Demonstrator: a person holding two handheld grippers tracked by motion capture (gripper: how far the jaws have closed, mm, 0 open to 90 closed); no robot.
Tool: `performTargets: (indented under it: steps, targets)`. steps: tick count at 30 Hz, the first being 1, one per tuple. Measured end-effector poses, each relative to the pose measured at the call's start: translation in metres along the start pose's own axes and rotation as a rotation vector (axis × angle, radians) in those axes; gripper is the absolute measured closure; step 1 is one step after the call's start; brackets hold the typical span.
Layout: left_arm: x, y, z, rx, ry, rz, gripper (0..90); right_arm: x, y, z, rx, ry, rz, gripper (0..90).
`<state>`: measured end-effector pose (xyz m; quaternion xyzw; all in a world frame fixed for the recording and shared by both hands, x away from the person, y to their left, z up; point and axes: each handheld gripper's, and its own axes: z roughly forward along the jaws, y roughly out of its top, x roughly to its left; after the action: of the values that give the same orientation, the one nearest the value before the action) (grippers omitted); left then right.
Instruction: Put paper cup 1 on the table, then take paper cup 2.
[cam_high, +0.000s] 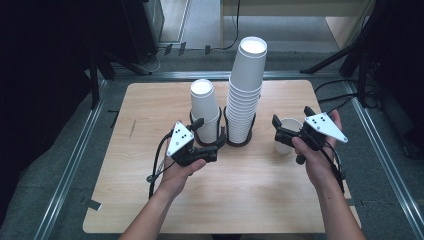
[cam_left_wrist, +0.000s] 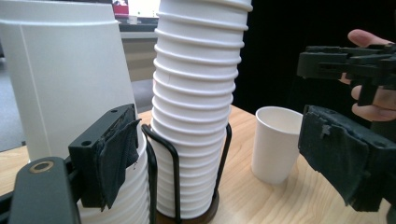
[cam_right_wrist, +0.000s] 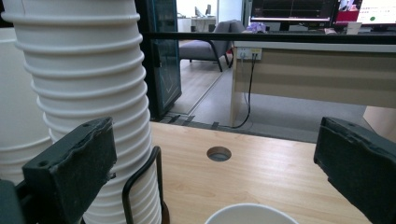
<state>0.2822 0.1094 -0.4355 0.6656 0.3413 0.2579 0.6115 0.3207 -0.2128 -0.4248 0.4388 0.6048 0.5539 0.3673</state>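
Right tongs (cam_high: 278, 131) released, jaws wide apart, nothing pinched. Single cup (cam_high: 288, 136) stands upright on the tabletop (cam_high: 250, 185), at about 4 o'clock from the tall stack (cam_high: 246, 90) and near it. Those tongs sit right at the cup's rim on its 9 o'clock side; in the right gripper view the rim (cam_right_wrist: 252, 213) shows low between the two jaws, pads clear of it.

Left tongs (cam_high: 214, 145) also released, jaws apart with no grip. They sit at 6 o'clock of the short stack (cam_high: 205, 107), near its wire holder (cam_high: 218, 131). In the left gripper view one pad (cam_left_wrist: 114, 154) is just beside the short stack (cam_left_wrist: 70, 88), the other near the cup (cam_left_wrist: 275, 144); contact not clear.

Both stacks stand in black wire holders at the tabletop's 12 o'clock side, tall one at 3 o'clock of the short one.
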Motion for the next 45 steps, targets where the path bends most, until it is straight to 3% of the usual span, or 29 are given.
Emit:
performTargets:
  steps: [8,19,27,32,35,45]
  targets:
    - [-0.002,0.013,0.018,-0.008,0.014,0.002,12.1,0.004,0.022,-0.002,-0.025,0.018,0.011,0.0]
    - [-0.002,0.016,0.044,-0.006,0.024,-0.019,11.0,0.019,0.046,0.007,-0.038,0.051,0.006,0.0]
    - [-0.004,0.021,0.058,-0.008,0.033,-0.004,7.5,0.027,0.06,0.012,-0.061,0.089,0.027,0.0]
    - [-0.008,0.026,0.069,-0.006,0.048,0.036,7.5,0.032,0.075,0.013,-0.089,0.115,0.032,0.0]
    - [-0.009,0.029,0.073,-0.012,0.056,0.038,7.5,0.037,0.084,0.015,-0.101,0.127,0.029,0.0]
    - [-0.014,0.033,0.088,-0.016,0.095,0.066,7.5,0.052,0.096,0.03,-0.083,0.176,0.033,0.0]
